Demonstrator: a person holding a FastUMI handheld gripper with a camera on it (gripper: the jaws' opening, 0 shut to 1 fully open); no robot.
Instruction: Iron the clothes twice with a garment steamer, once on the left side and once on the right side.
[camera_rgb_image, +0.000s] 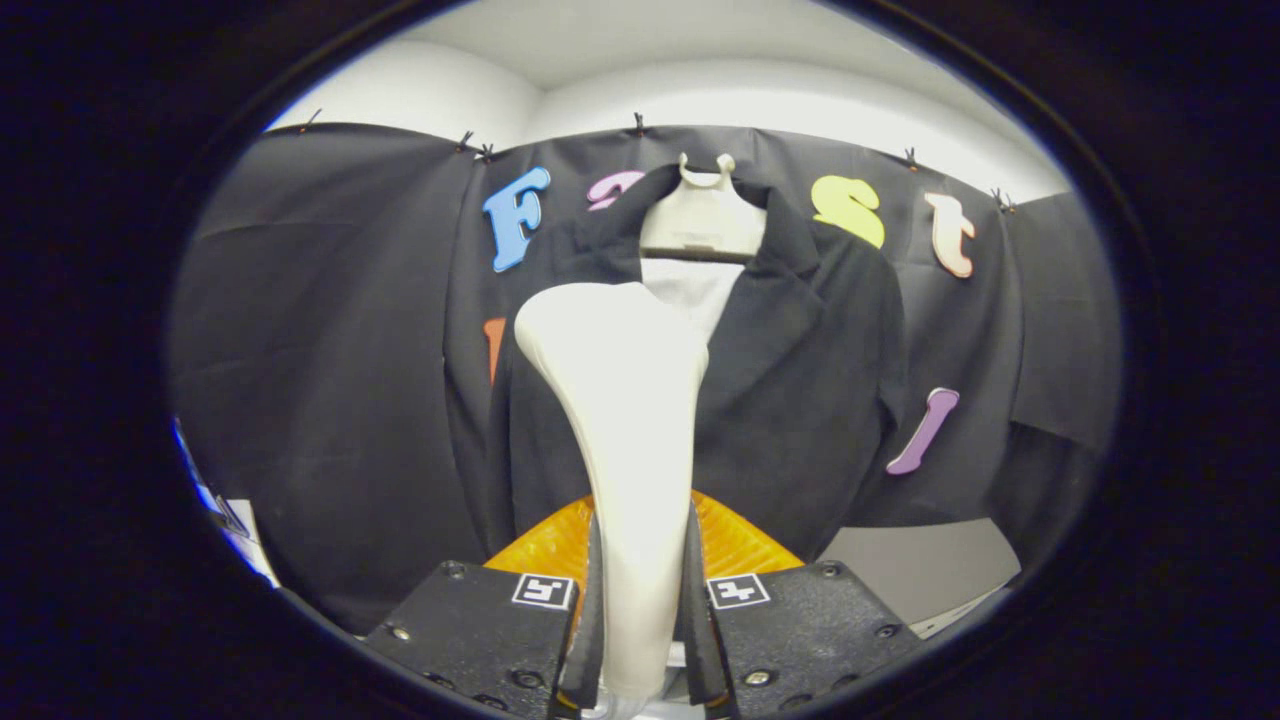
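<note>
A single white garment steamer (625, 400) stands upright between the jaws of the gripper (640, 640), which are clamped on its narrow handle, its broad head raised before the left front of one dark jacket (800, 380). The jacket hangs open on one pale hanger (700, 215) just beyond the steamer, over a white shirt (690, 285). Bare grey surface (920, 570) shows below the jacket's right hem, and black cloth spreads open on both sides.

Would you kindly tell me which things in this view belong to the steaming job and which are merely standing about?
Part of the job:
- garment steamer, clamped between the gripper fingers
- black jacket, on a hanger beyond the steamer

Standing about:
- orange object, just behind the fingers
- grey surface, below the jacket
</note>
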